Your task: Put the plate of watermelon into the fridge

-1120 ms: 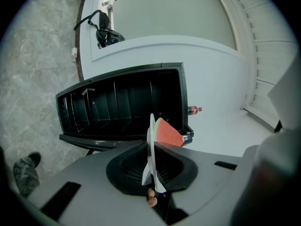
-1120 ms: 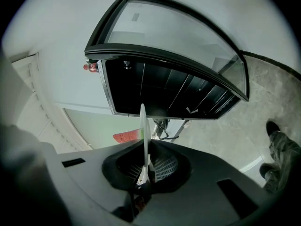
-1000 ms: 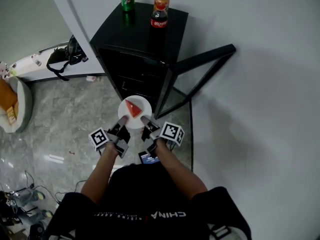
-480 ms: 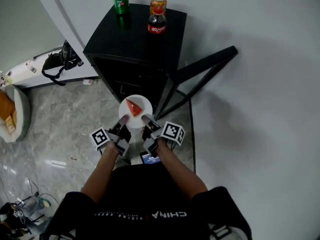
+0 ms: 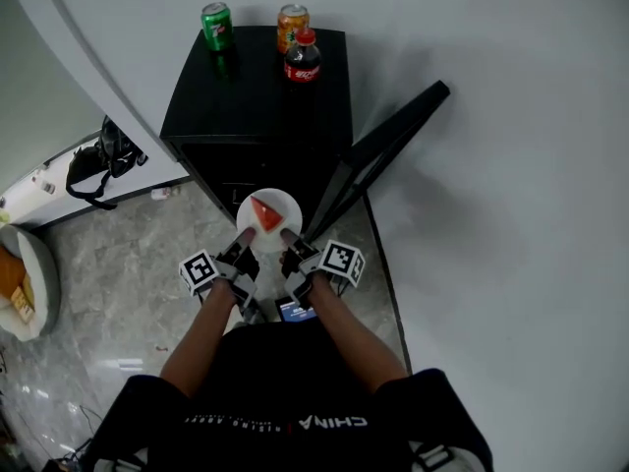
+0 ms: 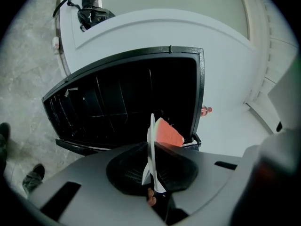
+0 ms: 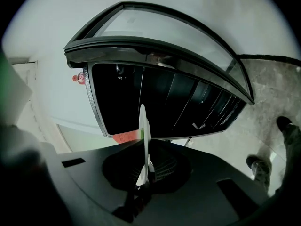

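1. The fingers of the left gripper point(image 5: 244, 236) are clamped on the left rim of a round white plate point(image 5: 283, 222), which shows edge-on between them.
2. The fingers of the right gripper point(image 5: 288, 235) pinch the opposite rim in the same way.
3. A red triangular watermelon wedge point(image 5: 262, 210) lies on the plate, held in the air between both pairs of fingers.
4. Just beyond the fingers is the dark opening of a small black fridge point(image 5: 257, 96). Its glass door point(image 5: 388, 146) stands open to their right.
5. Farther beyond, on the fridge top, stand a green can point(image 5: 216, 25), an orange can point(image 5: 291, 20) and a red-labelled cola bottle point(image 5: 302, 59).
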Available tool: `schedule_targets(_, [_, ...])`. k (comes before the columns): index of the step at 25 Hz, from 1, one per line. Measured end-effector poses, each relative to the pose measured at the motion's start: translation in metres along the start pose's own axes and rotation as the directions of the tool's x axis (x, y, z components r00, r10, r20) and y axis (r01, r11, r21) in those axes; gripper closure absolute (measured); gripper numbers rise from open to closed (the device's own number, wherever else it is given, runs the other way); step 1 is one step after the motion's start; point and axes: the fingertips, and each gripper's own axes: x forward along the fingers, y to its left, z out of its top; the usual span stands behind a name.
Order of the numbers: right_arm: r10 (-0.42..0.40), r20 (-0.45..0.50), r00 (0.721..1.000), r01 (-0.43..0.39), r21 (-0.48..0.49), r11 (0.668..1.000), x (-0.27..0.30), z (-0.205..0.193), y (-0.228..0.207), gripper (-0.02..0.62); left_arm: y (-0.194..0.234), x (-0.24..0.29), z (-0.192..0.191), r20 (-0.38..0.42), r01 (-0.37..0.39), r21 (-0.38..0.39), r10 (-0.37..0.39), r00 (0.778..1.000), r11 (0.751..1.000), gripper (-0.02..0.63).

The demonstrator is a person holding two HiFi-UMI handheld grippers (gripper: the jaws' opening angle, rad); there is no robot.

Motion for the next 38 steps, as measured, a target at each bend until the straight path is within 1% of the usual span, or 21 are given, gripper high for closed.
schedule_targets(3, [-0.006,0.023,1.0,0.006,0.005,1.0,0.006,-0.002,0.002,0.565,-0.001,0.0,0.007,-0.018,0.007,-0.001,-0.007,1.0,1.0,0.569])
schedule_targets(8, [-0.013,0.031,0.999,0.013,-0.001,1.0,0.01,-0.003,0.004,0.565,0.001,0.0,0.012,-0.023,0.008,-0.001,-0.008,1.0,1.0,0.569])
schedule_targets(17, [-0.001,0.022,1.0,0.001,-0.019,1.0,0.013,-0.001,0.009,0.565,-0.002,0.0,0.015,-0.021,0.001,0.009,-0.001,1.0,1.0,0.569])
schedule_targets(27, [-0.008,0.005,1.0,0.008,0.0,1.0,0.017,-0.003,0.004,0.565,0.002,-0.002,0.018,-0.002,-0.012,-0.001,0.012,1.0,1.0,0.569])
schedule_targets(33, [0.006,0.014,1.0,-0.007,0.029,1.0,0.033,0.006,0.002,0.565,0.009,0.008,0.032,0.003,-0.031,-0.006,0.031,1.0,1.0,0.569])
schedule_targets(38, [0.003,0.048,0.999,-0.005,0.056,0.998,0.056,0.017,-0.011,0.565,0.025,0.023,0.051,0.005,-0.05,0.002,0.05,0.999,0.999,0.569])
